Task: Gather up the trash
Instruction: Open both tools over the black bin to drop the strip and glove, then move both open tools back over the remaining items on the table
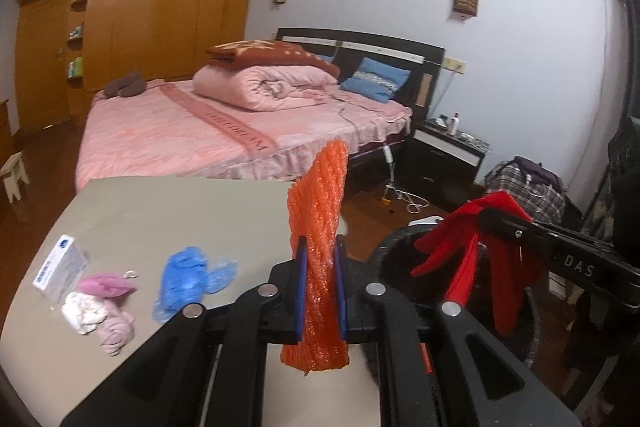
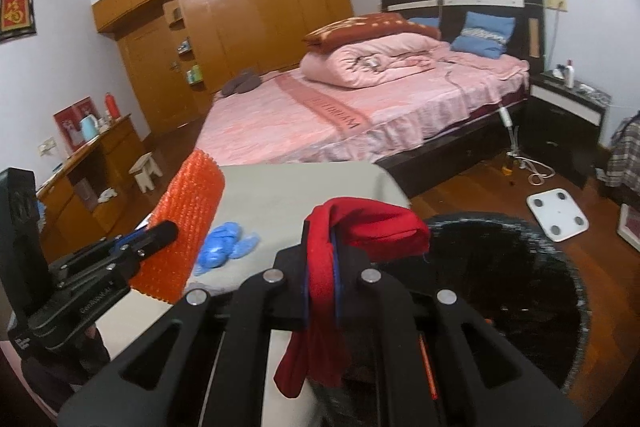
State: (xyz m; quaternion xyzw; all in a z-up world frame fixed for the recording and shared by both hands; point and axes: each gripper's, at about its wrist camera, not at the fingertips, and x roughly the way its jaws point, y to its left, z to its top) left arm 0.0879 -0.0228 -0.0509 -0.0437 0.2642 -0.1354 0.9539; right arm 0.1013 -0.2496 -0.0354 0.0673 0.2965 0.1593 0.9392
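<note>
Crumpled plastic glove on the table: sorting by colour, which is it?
Blue crumpled plastic glove; clearest in left wrist view.

Orange foam net [image 1: 318, 247] upright, clamped; red cloth [image 2: 320, 279] draped, clamped, over black bin [image 2: 520, 267].

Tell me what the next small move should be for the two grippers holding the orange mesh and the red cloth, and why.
Probably carry the right gripper over the black bin and open it: its red cloth already hangs by the rim.
</note>
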